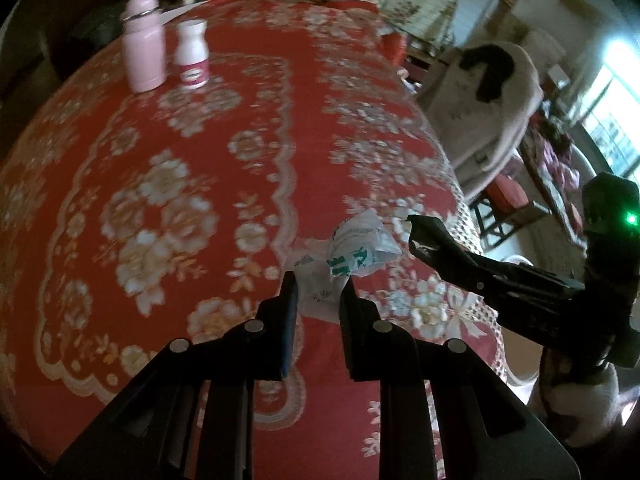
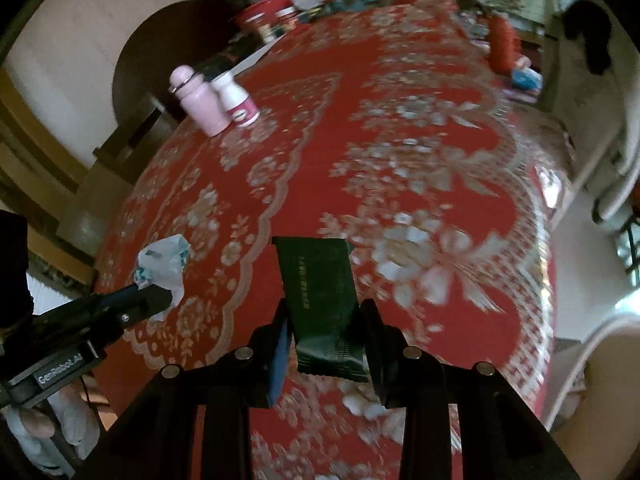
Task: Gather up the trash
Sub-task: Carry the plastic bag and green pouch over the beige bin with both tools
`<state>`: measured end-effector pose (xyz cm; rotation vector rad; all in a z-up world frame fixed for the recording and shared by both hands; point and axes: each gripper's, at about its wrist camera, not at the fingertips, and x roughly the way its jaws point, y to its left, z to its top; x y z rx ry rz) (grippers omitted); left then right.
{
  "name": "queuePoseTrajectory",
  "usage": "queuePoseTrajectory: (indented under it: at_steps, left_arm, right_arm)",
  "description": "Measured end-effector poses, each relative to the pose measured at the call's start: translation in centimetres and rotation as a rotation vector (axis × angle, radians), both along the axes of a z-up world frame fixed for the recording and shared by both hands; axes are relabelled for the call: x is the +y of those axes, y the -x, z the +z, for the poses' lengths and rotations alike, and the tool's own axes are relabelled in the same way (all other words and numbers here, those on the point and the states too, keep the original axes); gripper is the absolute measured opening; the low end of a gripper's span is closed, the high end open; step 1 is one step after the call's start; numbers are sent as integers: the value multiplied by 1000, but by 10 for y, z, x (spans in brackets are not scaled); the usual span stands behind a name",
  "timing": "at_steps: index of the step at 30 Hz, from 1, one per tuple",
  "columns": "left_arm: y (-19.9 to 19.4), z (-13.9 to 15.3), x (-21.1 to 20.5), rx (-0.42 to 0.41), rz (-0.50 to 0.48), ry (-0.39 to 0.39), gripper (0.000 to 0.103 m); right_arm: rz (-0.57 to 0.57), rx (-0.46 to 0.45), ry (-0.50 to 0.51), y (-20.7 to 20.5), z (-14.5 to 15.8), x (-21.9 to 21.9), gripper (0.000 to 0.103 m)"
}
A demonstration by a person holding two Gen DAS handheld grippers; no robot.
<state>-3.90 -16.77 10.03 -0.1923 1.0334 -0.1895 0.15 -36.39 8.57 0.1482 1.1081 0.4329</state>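
Observation:
My left gripper (image 1: 318, 286) is shut on a crumpled white wrapper with green print (image 1: 352, 250) and holds it above the red floral tablecloth (image 1: 200, 184). The same wrapper (image 2: 164, 260) shows in the right wrist view at the left gripper's tip. My right gripper (image 2: 325, 312) is shut on a dark green flat packet (image 2: 320, 304), held above the cloth. In the left wrist view the right gripper (image 1: 416, 232) shows at the right, side on, over the table's edge.
A pink bottle (image 1: 142, 46) and a white bottle with a red label (image 1: 193, 54) stand at the far left of the table. Jars and clutter (image 2: 276, 12) sit at the far end. A draped chair (image 1: 492, 108) stands beyond the right edge.

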Motion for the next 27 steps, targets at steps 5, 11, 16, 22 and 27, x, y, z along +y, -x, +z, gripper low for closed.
queuePoseTrajectory:
  at_steps: [5, 11, 16, 22, 27]
  left_arm:
    - [-3, 4, -25, -13, -62, -20, 17]
    - [-6, 8, -52, -34, -134, -36, 17]
    - [-7, 10, -78, -38, -198, -35, 17]
    - [-6, 12, -118, -44, -296, -26, 17]
    - [-3, 11, -151, -34, -372, -4, 17]
  right_arm:
    - [-54, -12, -6, 12, 8, -21, 33]
    - [-123, -24, -9, 26, 14, -49, 33]
    - [-195, -32, -4, 41, 19, -77, 33]
    - [-301, -35, 2, 62, 24, -117, 33]
    - [-402, -30, 9, 84, 23, -153, 33]
